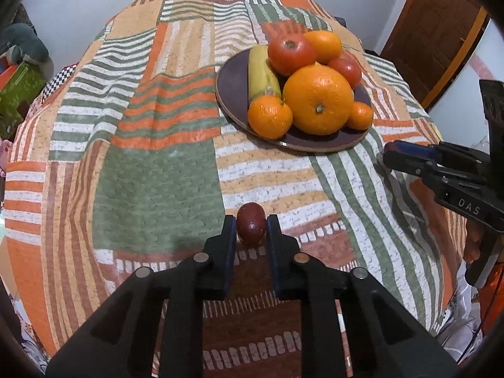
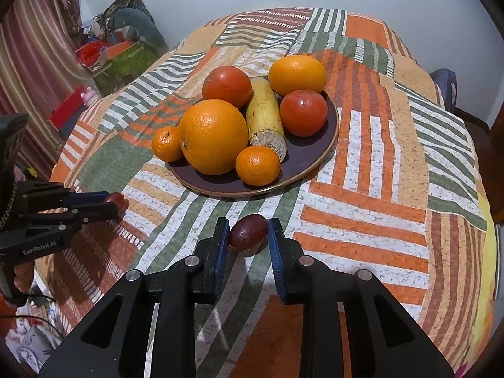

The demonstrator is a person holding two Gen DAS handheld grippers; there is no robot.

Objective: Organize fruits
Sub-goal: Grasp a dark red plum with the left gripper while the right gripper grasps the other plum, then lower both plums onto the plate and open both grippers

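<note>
Left hand-held gripper (image 1: 251, 231) brackets a dark red fruit (image 1: 251, 224) on the table (image 1: 151, 170) (patchwork cloth); plate (image 1: 231, 85) of fruit beyond.

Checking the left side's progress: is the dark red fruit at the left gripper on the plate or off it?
Off it. The dark red fruit lies on the tablecloth between the left gripper fingers, well short of the plate.

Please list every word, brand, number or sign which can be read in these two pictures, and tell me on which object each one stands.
"DAS": white letters on the black body of the right claw, seen from the left wrist camera; the word may run on past what shows.
"GenRobot.AI": white letters on the black body of the left claw, seen from the right wrist camera.
No readable text shows on the plate, the fruits or the tablecloth. The boxes by the wall are too blurred to read.
</note>
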